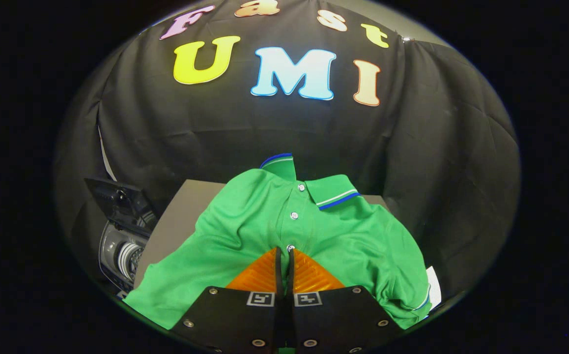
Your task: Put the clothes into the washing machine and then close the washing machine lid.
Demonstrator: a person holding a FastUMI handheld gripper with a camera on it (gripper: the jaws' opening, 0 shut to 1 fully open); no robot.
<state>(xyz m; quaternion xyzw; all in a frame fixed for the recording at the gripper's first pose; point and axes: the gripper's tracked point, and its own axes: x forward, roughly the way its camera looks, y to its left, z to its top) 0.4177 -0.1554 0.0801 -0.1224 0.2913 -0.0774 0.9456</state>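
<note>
Nearest the camera, the tool [284, 255] had its two fingers drawn almost together, with only a thin dark slit left between them, and their tips met over the button placket of the green polo shirt [265, 221]. The tips seemed to pinch a little fold of the cloth there, though the fabric inside the slit was hidden, so whether both fingers truly pressed on it could not be told. The shirt lay spread face up on the desk [176, 221], covering most of its top; one sleeve reached toward the near left corner and the other hung over the near right edge, where a scrap of something white [433, 290] showed just beside it. Three pale buttons ran up the placket from the fingertips toward the collar [331, 191], which was trimmed in white and blue stripes and lay at the far side of the desk. To the left of the desk, lower down and close to its edge, stood the washing machine [122, 246], with its dark lid [117, 199] raised. Beyond everything hung the black cloth wall [166, 123] of the booth.
</note>
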